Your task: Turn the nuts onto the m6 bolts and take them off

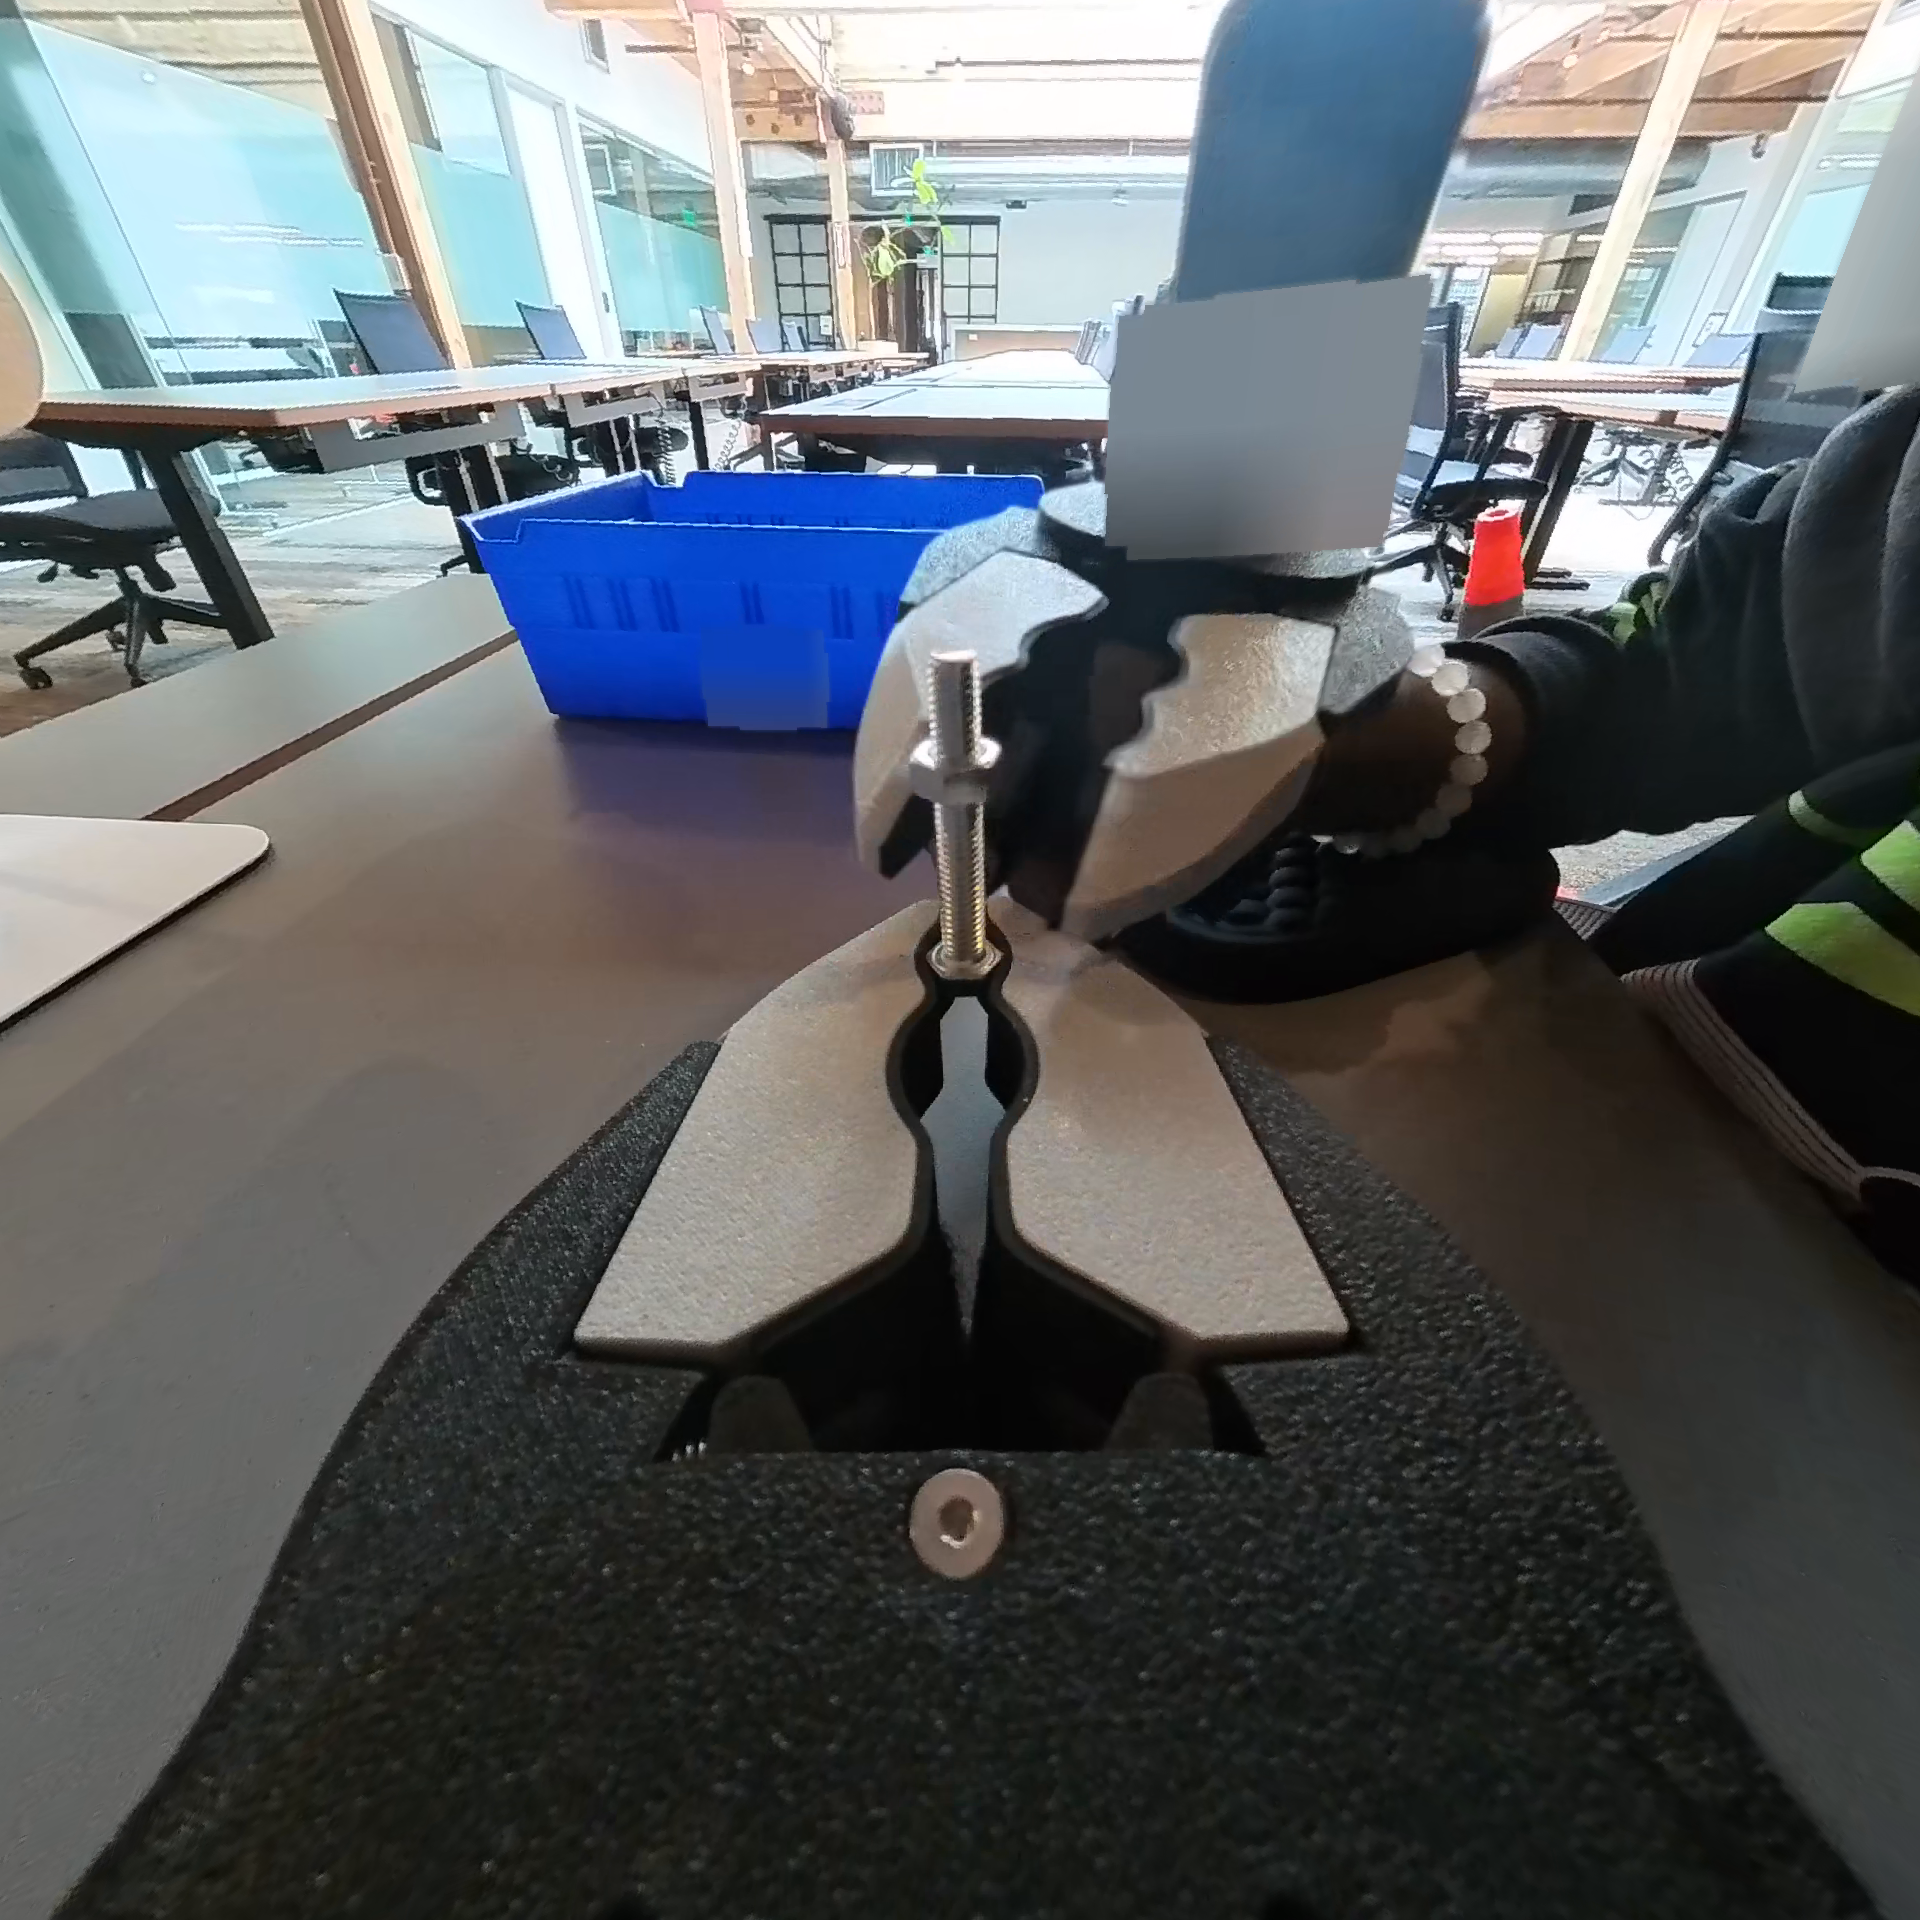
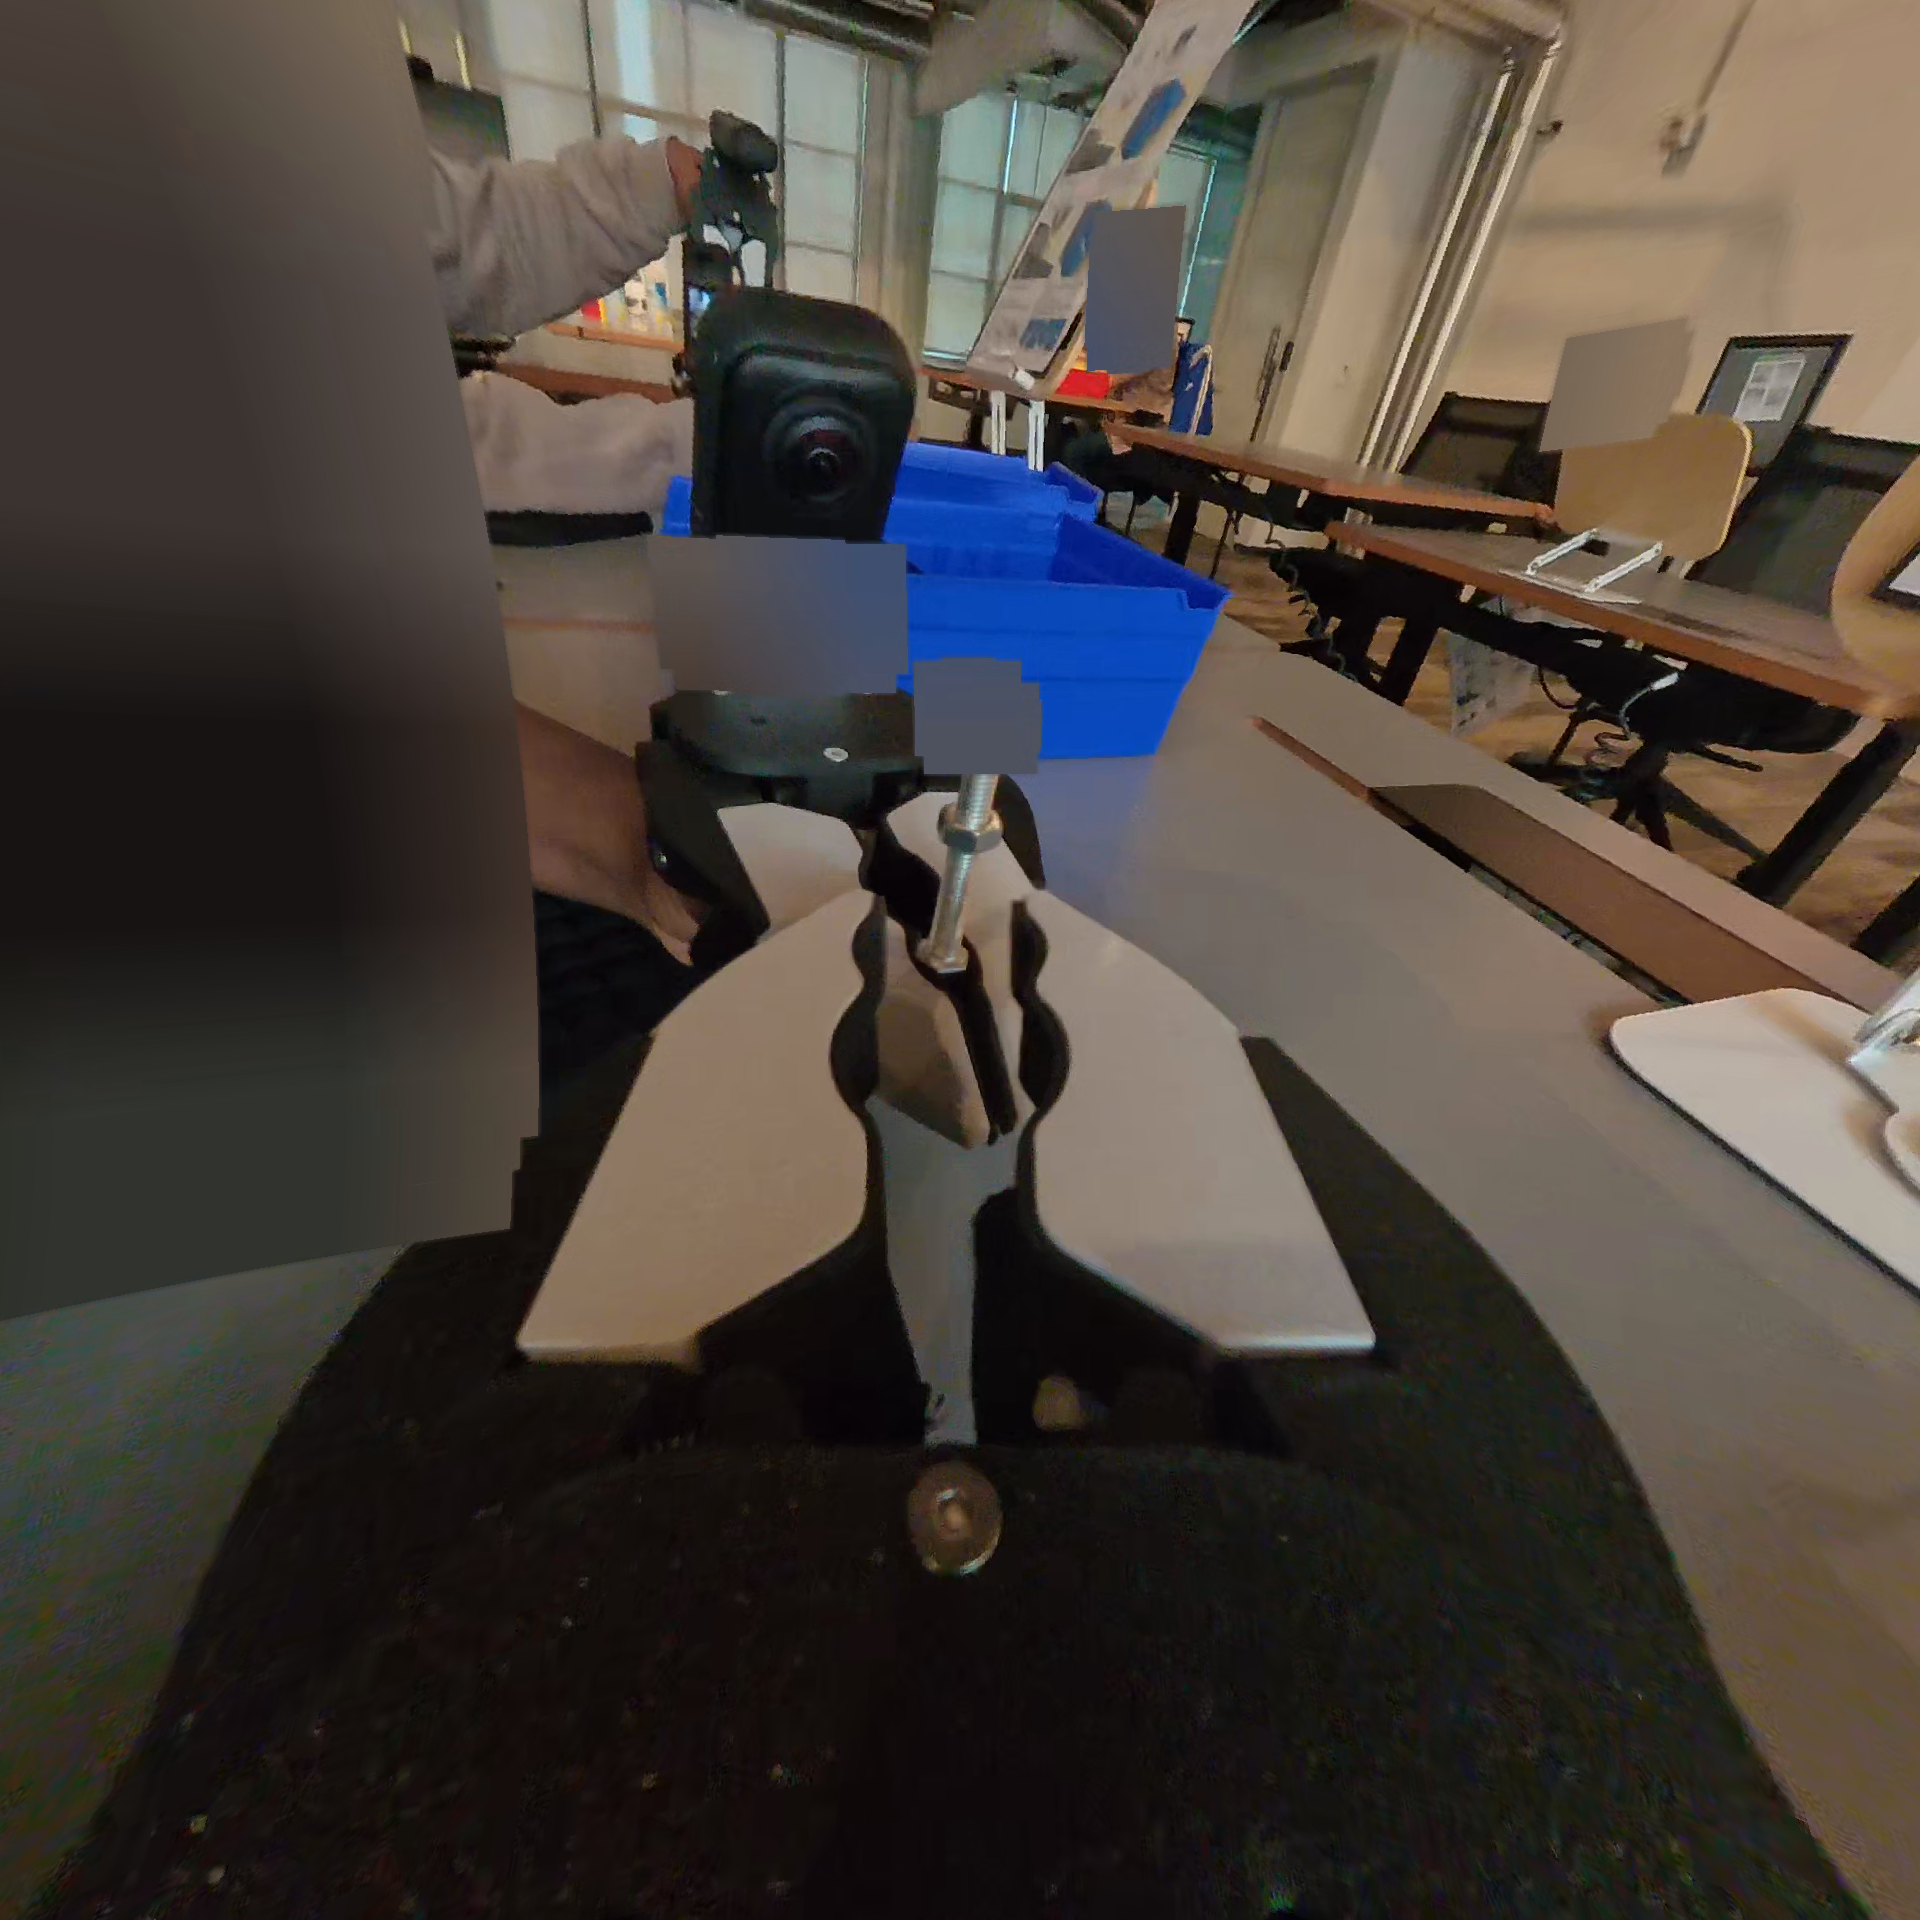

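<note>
Bolt [image 1: 958,831] stands upright, its head pinched in your closed left tongs [image 1: 961,961]; your right tongs [image 2: 948,940] sit partly open, gripping nothing, beside the nut [image 1: 951,771].

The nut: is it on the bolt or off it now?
On. The nut sits partway down the thread of the upright bolt, whose head the left claw grips; bare thread shows above and below it.

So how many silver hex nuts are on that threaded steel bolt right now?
1: a silver hex nut sits partway up the threaded steel bolt, below its tip. The hex piece at the bottom, clamped by the left gripper, looks like the bolt's head.
</note>
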### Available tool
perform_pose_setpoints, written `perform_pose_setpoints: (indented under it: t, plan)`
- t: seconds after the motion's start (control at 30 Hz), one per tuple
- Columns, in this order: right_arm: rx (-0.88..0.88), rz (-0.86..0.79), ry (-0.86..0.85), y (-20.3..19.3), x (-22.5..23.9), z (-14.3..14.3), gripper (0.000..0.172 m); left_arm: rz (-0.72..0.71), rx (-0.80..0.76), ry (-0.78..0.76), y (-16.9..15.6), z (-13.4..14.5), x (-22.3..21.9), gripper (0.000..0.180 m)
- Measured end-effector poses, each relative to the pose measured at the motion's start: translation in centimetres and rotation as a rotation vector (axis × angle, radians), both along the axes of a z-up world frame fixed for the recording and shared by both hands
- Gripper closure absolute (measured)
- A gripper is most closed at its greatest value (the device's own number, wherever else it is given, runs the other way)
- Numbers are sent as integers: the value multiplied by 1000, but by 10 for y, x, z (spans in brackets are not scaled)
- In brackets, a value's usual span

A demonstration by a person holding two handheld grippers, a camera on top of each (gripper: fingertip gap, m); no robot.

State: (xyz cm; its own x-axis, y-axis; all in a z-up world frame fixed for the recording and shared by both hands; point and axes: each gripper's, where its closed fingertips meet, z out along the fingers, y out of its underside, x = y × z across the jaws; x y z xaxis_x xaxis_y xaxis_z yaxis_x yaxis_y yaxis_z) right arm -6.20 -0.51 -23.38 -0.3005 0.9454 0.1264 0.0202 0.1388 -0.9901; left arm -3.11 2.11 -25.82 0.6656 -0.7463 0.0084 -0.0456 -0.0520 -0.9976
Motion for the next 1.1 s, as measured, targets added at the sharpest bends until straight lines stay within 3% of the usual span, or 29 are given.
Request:
perform_pose_setpoints:
  t: [0.07,0.4,0.5,0.57,0.63,0.7,0.83,0.93,1.1]
  plan:
    - [-25,-12,9,3,0,2,160,-2,2,9,0,-1,1,177]
    - [-2,0,-10,1,1,2,167,8,13,8,0,0,3,175]
    - [-26,-12,11,7,5,10,167,48,22,-48,5,6,1,123]
    - [-38,-36,33,15,9,18,167,76,25,-72,9,8,-2,100]
    - [-51,-65,64,25,14,28,167,100,65,-89,10,13,-4,90]
    - [-34,-107,94,37,21,40,167,93,127,-86,7,18,-3,94]
    - [44,-308,159,89,54,82,167,100,158,-71,6,19,-5,100]
    - [77,-494,107,147,94,108,167,112,179,-58,6,19,-7,103]
    - [45,-782,-230,259,166,107,167,110,186,-46,5,19,-5,109]
